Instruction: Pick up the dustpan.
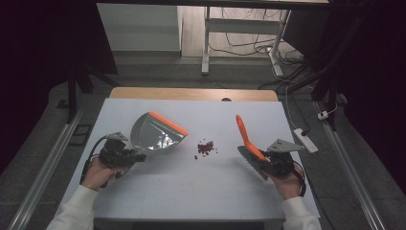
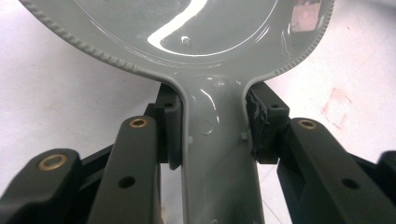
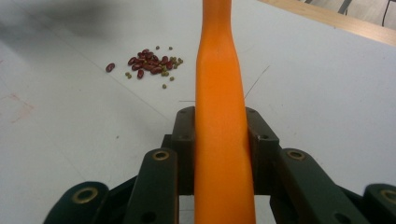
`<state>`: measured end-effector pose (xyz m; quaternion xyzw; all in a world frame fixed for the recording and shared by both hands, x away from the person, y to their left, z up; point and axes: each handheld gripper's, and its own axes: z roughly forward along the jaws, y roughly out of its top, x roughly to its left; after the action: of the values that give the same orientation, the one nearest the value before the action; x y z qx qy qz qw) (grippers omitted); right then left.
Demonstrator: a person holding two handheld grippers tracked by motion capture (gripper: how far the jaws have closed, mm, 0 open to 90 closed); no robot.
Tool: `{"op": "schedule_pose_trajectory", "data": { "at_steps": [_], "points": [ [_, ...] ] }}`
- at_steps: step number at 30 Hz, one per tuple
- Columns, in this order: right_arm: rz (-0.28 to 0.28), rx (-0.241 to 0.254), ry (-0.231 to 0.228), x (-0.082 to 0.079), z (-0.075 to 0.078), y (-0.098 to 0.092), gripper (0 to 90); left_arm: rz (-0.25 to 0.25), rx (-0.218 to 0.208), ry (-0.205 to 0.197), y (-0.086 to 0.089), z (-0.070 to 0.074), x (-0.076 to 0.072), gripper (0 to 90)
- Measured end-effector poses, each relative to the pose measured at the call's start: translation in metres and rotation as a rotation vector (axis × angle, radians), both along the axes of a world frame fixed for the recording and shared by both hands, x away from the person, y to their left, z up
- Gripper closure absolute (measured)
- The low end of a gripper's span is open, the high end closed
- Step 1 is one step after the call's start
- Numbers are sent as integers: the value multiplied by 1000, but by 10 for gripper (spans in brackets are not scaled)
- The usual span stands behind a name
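Observation:
A grey dustpan (image 1: 155, 134) with an orange front lip lies tilted on the white table, left of centre. My left gripper (image 1: 138, 155) is shut on the dustpan's handle. In the left gripper view the grey handle (image 2: 215, 140) is pinched between both pads of the left gripper (image 2: 212, 135). My right gripper (image 1: 262, 160) is shut on an orange-handled brush (image 1: 245, 134), whose handle points up and away and whose grey bristles hang near the hand. The orange handle (image 3: 219, 93) runs between the pads of the right gripper (image 3: 219, 135). A small pile of red and green beans (image 1: 206, 147) (image 3: 150, 60) lies between the two tools.
The white table cover (image 1: 191, 191) ends at a wooden strip (image 1: 191, 93) on the far side. A white power strip (image 1: 306, 140) lies off the right edge. Faint pink stains (image 2: 338, 100) (image 3: 18, 109) mark the cover. Desk legs and cables stand on the floor beyond.

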<state>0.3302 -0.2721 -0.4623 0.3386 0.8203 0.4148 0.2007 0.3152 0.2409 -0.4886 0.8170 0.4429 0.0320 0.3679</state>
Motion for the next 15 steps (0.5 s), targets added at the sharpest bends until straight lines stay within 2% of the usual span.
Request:
{"op": "schedule_pose_trajectory", "data": {
  "at_steps": [11, 15],
  "points": [
    [10, 7, -3, 16, 4, 16, 701, -107, 6, 6, -11, 3, -9, 616],
    [9, 15, 1, 21, 3, 19, 701, -122, 12, -1, -14, 3, -11, 616]
  ]
}}
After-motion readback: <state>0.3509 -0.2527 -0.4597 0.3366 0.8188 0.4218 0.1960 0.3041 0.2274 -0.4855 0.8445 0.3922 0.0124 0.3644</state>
